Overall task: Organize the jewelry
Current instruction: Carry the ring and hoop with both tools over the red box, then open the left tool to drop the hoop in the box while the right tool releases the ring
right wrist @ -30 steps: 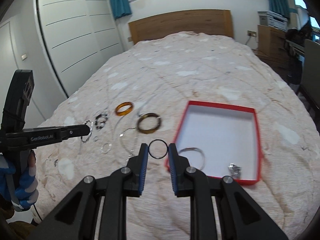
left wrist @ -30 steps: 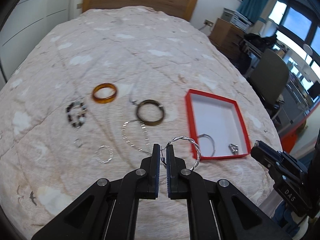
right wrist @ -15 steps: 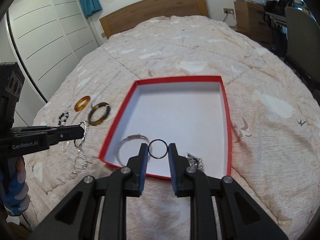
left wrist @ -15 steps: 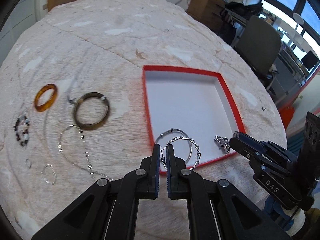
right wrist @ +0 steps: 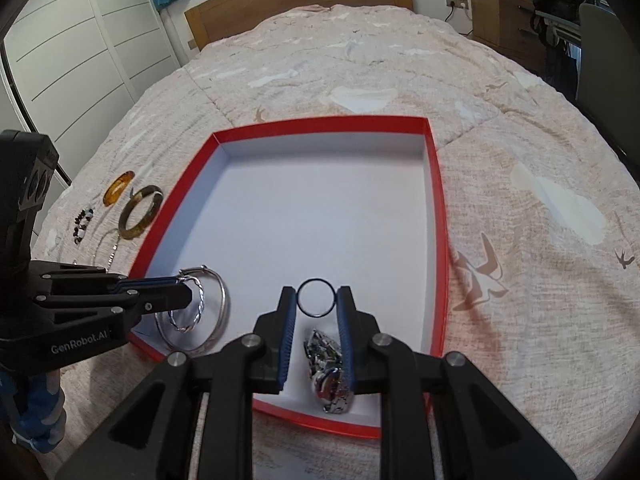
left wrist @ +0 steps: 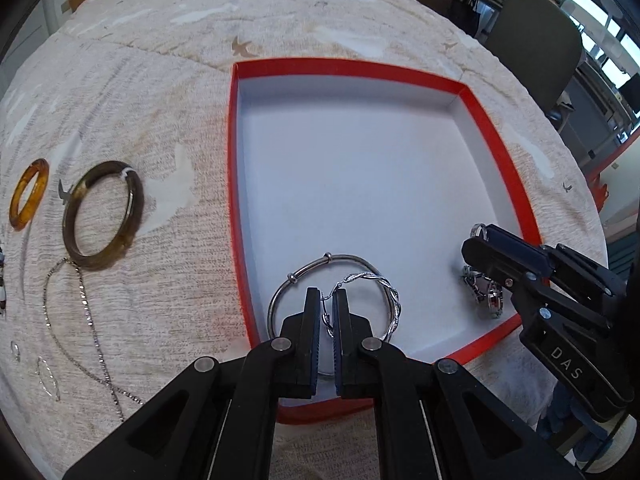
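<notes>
**A:** Starting with the left wrist view: your left gripper (left wrist: 326,308) is pinching the twisted silver bangle (left wrist: 390,298), jaws nearly together on its wire near the clasp. You are holding it over the near end of the red box (left wrist: 496,148), right above the plain silver bangle (left wrist: 296,276) lying on the white floor.

**B:** How is that twisted one going to handle?

**A:** I am judging it light, thin and springy, and slick against the pads. You are gripping it on the rim, which looks the sensible place. It is hanging to one side of the jaws, so it may swing or clink on the plain bangle when you let go.

**B:** What else is showing there?

**A:** On the bedspread (left wrist: 160,80), left of the box, the dark bangle (left wrist: 105,216), the amber ring (left wrist: 29,194) and a fine chain (left wrist: 82,320) are waiting. Your right gripper (left wrist: 482,240) is reaching in from the right, above the metal watch (left wrist: 486,292).

**B:** And the right wrist view?

**A:** Your right gripper (right wrist: 316,298) is squeezing a thin black ring (right wrist: 316,297) across its width, jaws apart only as far as the ring keeps them. It is hovering over the box's near end, with the watch (right wrist: 330,376) lying below the fingers.

**B:** Is that grip safe?

**A:** The ring looks very light and possibly flexible. Held only at two edge points, it could pop out if you are squeezing harder. Your left gripper (right wrist: 188,294) is showing at the left, over the plain bangle (right wrist: 222,312).
</notes>
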Available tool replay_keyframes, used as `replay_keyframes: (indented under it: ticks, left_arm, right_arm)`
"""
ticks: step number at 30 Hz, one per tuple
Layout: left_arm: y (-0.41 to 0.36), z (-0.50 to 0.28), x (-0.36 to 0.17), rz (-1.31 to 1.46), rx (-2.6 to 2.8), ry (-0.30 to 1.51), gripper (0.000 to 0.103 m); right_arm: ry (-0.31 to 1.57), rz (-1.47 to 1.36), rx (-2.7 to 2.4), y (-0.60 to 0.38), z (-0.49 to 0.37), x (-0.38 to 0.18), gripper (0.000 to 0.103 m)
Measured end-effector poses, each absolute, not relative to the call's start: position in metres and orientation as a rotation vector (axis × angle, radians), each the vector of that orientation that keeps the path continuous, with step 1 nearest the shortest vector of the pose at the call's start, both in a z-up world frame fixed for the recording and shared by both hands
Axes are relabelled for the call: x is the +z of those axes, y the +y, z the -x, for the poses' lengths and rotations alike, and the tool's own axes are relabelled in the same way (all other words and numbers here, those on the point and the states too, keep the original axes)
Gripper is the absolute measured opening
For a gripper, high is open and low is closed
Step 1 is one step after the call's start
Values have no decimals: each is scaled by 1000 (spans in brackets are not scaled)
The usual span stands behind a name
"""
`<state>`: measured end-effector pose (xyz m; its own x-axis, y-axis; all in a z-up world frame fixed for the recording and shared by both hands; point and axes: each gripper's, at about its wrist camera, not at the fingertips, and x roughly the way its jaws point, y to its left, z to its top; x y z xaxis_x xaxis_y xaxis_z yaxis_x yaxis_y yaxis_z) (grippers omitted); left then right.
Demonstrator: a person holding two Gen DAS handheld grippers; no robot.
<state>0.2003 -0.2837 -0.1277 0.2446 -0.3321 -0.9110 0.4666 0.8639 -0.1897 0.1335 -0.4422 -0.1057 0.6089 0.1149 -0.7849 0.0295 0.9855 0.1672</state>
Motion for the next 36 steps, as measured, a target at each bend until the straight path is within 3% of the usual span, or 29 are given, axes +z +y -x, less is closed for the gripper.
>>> replay_keyframes:
  ticks: [23,26,31,36]
  left_arm:
    - [-287,-206,-131,-103,-521,1239,8]
    - [-288,-205,-129,-103,-525,1235,15]
    - [-289,-200,-121,-107,-536,1205,36]
    - [-281,-190,-101,-90,-553,1162,39]
  right_arm:
    - [1031,-45,-10,-437,-149,-114,21]
    - [1009,-90,-8,-442,-141,-106,21]
    - [969,-106,-38,-449,-124,-85,21]
    - [922,-128,-62,-452,-103,-61,21]
